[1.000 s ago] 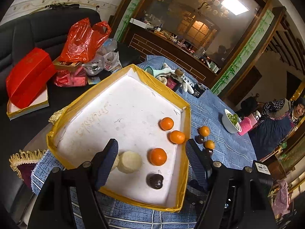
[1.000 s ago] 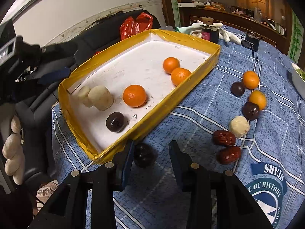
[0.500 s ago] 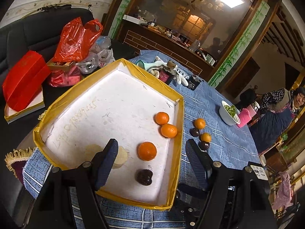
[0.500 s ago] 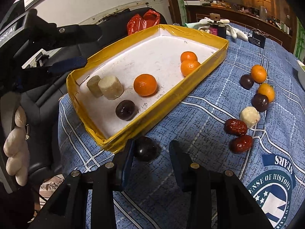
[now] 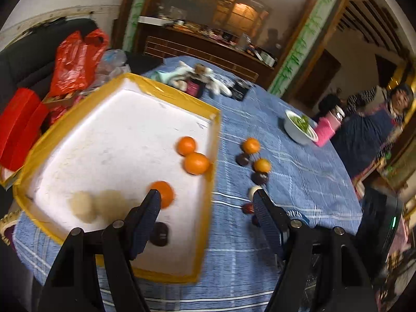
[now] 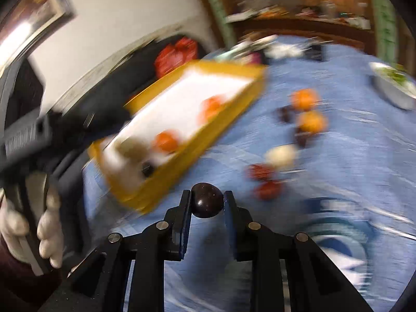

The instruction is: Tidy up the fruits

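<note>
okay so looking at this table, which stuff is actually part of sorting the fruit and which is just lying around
Part of the job:
yellow-rimmed tray
oranges
dark fruit held in the right gripper

Lying about:
red plastic bag
white bowl of greens
pink cup

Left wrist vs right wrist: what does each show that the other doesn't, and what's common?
Left wrist only: the open left gripper over the tray's near edge, holding nothing, and a woman at right.
Right wrist only: the right gripper shut on a dark round fruit, plus a white-gloved hand holding the other tool.
Both: the yellow-edged tray with oranges in it, loose fruit on the blue tablecloth, and the white bowl.
</note>
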Demonstrator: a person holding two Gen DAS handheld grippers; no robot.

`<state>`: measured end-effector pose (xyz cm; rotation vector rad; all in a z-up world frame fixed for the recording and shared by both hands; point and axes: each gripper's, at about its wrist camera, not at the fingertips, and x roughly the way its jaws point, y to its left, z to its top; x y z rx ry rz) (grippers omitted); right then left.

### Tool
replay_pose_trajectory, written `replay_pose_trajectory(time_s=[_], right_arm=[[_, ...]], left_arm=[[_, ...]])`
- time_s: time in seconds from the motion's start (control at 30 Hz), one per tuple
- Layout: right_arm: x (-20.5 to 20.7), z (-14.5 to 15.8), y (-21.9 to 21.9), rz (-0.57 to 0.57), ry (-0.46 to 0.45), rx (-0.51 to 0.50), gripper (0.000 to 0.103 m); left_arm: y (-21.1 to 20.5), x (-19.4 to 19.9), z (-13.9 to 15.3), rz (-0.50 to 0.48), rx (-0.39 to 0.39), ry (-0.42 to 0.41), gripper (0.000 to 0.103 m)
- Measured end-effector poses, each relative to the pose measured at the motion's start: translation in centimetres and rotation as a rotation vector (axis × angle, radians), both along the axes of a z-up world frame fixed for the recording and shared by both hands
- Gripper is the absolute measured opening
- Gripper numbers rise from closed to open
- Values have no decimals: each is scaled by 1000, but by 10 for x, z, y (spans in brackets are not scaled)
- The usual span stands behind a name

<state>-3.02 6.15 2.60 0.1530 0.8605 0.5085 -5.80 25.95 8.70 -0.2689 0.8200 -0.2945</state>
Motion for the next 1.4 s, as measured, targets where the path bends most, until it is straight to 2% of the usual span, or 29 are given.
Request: replay_pose_trajectory(time_s=[0.17,0.23,0.27,0.3,0.37,0.43,0.5,0.77,0.83,0.9,1.03,1.13,1.27,1.4], right_arm=[[12,-9,-70,-182,24,59,27],[14,-18,-88,-224,40,96,27],[15,-21,-93,-234,49,115,27],[15,-26,-97,-241,57,132,27],[20,-33,-103,-248,83,153,27],[20,-30,-105,-240,70,168,27],[18,-28,-104,-232,57,169,27],[15,-28,-105,-206,61,201,27],[15,-28,-105,-198,58,203,28],[14,-27,-104,-195,58,200,28],[16,-28,-103,-191,57,190,28],[17,-29,-102,-198,55,177,28],[17,-30,-103,-218,52,155,27],[15,-28,-98,-235,39,116,27]], left_arm=[[-48,7,-14,-100,38,12,72],[-62,12,-19,-127,53,18,56],[-70,16,-23,-139,70,30,41],[-78,20,-27,-148,83,46,37],[-87,28,-32,-152,90,66,37],[-96,37,-32,-152,100,70,38],[-110,52,-32,-161,137,56,52],[-165,95,-61,-252,309,64,53],[-166,100,-68,-250,322,79,50],[-165,103,-71,-250,301,90,26],[-166,98,-68,-247,303,63,25],[-161,92,-61,-230,269,52,25],[-133,78,-40,-193,173,26,25],[-85,65,-14,-134,64,8,26]])
